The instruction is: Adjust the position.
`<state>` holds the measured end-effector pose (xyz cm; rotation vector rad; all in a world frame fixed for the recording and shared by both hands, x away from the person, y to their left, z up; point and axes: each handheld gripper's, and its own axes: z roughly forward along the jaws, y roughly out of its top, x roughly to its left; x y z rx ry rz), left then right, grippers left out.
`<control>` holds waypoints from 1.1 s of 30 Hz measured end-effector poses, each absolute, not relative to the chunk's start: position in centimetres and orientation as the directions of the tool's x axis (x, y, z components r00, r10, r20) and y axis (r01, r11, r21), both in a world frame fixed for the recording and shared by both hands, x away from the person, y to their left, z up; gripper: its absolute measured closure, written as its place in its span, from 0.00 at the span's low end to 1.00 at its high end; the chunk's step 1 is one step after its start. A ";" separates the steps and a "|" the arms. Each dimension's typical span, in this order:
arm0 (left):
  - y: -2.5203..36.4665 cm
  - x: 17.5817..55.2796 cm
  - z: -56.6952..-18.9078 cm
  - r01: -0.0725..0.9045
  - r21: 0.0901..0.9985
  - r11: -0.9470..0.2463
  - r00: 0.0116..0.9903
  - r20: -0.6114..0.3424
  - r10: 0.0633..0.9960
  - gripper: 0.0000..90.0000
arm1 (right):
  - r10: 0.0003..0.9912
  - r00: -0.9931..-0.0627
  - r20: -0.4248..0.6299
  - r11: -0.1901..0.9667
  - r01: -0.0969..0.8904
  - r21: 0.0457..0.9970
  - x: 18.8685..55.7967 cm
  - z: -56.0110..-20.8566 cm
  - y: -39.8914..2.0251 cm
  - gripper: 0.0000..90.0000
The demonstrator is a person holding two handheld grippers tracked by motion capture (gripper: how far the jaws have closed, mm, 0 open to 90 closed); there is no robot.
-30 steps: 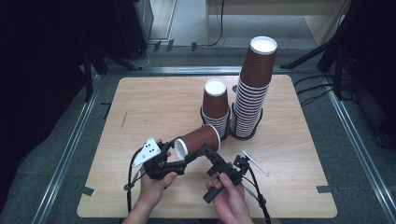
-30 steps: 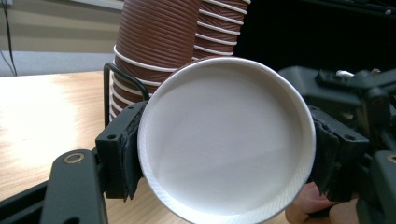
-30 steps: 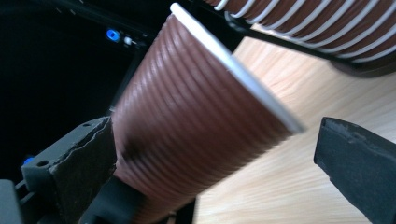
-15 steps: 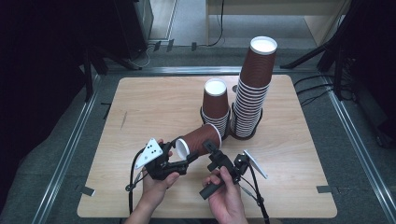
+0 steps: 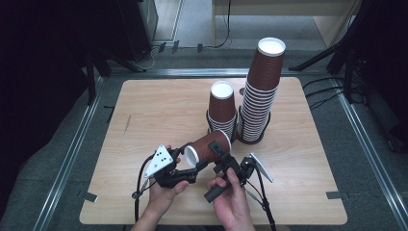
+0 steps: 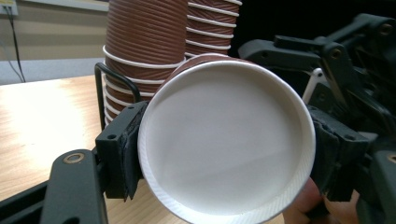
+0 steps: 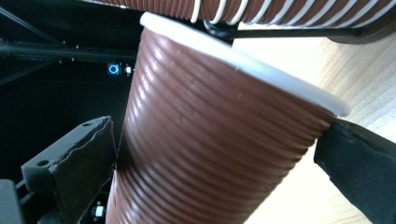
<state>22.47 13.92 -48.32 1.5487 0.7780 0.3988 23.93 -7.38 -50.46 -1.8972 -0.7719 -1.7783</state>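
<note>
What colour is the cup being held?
The cup is ribbed brown outside with a white rim, clearest in the right gripper view.

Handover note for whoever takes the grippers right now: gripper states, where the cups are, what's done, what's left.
Left gripper: shut on the brown cup at its bottom end, white base facing its camera.
Right gripper: jaws either side of the cup's ribbed wall near the rim; the near pad looks just off the wall, so the grip is unclear.
Cup lies on its side, above the table, in front of the stacks.
Short stack and tall stack stand upside down in wire holders at the far right.
Done: one cup is off the stacks and in hand.
Left: probably seat it on a stack or set it down.
</note>
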 end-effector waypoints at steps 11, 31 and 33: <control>13.4 22.2 -48.6 0.233 0.972 -0.017 0.732 -0.164 0.661 0.28 | 0.080 0.062 0.995 -0.761 0.648 0.021 25.1 -50.5 -8.1 0.00; 13.1 22.3 -49.0 0.279 0.960 -0.019 0.757 -0.208 0.620 0.25 | 0.140 -0.002 0.990 -0.779 0.617 0.112 25.0 -50.5 -8.6 0.09; 13.1 22.4 -49.0 0.298 0.954 -0.016 0.758 -0.227 0.612 0.21 | 0.155 -0.025 0.988 -0.781 0.609 0.138 25.0 -50.4 -8.6 0.09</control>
